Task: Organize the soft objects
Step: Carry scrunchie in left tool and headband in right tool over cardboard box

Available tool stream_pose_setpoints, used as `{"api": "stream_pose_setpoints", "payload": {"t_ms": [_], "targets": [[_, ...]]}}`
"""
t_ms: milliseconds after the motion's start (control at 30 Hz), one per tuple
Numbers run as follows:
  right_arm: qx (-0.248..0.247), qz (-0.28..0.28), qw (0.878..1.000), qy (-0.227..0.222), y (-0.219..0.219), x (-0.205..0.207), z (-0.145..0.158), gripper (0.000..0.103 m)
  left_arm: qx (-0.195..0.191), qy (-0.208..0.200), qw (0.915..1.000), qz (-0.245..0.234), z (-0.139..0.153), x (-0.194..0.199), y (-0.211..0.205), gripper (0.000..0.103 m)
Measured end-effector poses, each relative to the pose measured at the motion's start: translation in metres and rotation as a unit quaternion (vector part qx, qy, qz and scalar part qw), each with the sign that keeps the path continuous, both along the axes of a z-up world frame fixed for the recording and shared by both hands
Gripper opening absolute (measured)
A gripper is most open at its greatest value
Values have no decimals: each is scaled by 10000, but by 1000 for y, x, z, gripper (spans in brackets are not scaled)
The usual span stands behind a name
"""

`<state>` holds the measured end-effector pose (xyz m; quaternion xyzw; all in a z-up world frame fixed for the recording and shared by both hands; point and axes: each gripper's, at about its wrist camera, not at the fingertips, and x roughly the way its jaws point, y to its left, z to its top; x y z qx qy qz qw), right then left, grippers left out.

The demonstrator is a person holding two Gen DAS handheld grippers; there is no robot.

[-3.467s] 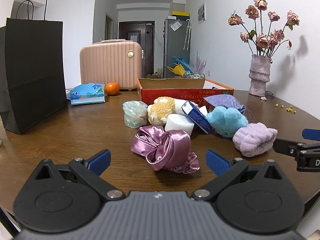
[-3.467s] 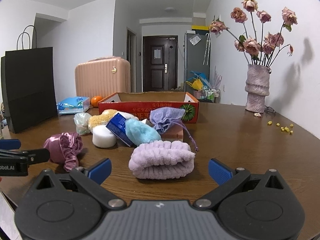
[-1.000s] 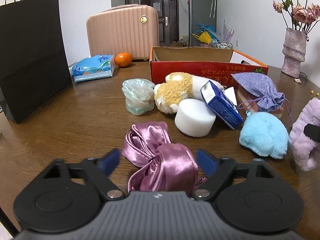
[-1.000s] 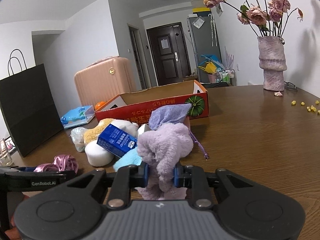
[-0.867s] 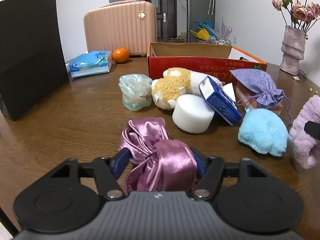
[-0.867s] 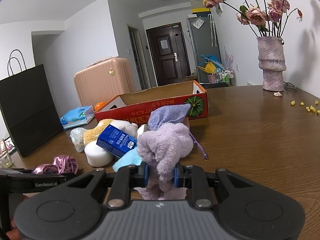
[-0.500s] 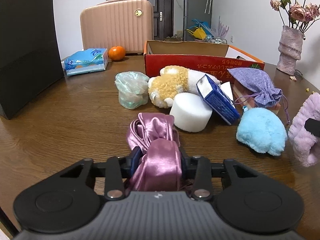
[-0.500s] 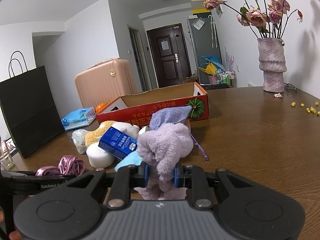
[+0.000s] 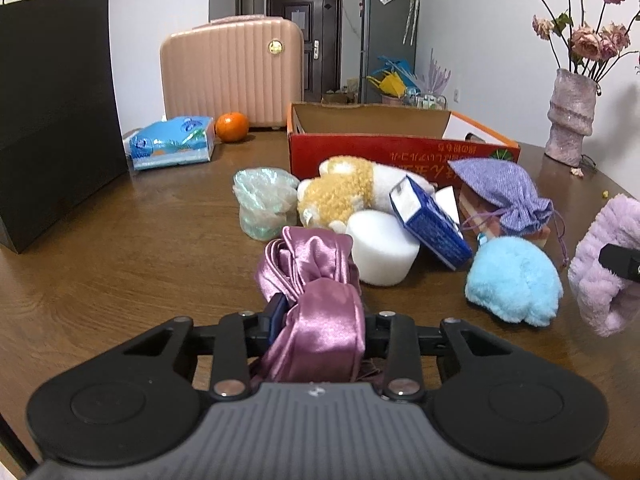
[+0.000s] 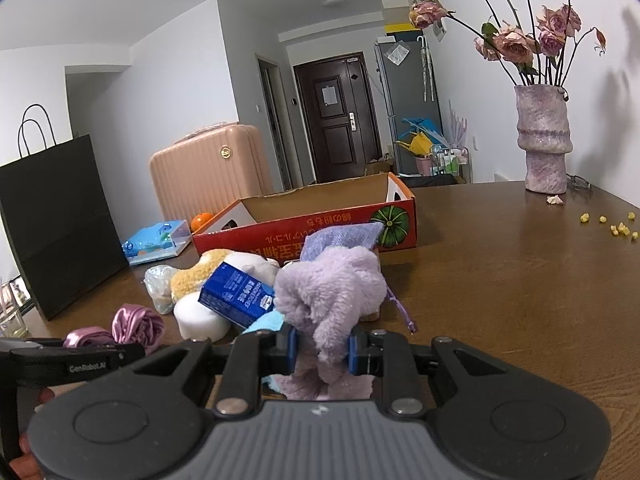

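My left gripper is shut on a shiny mauve satin scrunchie, which bulges out between the blue pads. My right gripper is shut on a fluffy lilac headband; the same headband shows at the right edge of the left wrist view. Behind them on the wooden table lie a yellow-and-white plush toy, a white foam cylinder, a blue carton, a fuzzy light-blue pouf, a purple drawstring pouch and a crumpled greenish bag. An open red cardboard box stands behind the pile.
A black paper bag stands at the left. A pink suitcase, an orange and a blue tissue pack sit at the back left. A vase of dried roses is at the right, with small yellow bits near it.
My left gripper's jaws closed from wide apart onto the satin scrunchie, squeezing it narrow. The right gripper kept its hold on the lilac headband and stayed put.
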<state>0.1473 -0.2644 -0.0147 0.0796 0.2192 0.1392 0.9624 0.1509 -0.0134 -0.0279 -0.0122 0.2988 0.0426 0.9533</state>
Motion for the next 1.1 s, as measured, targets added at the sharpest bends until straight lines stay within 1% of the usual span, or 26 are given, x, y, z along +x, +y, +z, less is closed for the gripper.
{"api": "stream_pose_setpoints", "payload": {"t_ms": [600, 833, 1100], "targets": [[-126, -18, 9994, -337, 4, 10, 20, 22, -14, -608, 9981, 65, 36, -1, 10, 34], [-172, -48, 9984, -535, 5, 18, 32, 22, -54, -823, 9966, 55, 51, 5, 11, 34], [-194, -39, 9976, -658, 7, 33, 43, 22, -80, -1005, 9949, -42, 65, 17, 8, 34]]}}
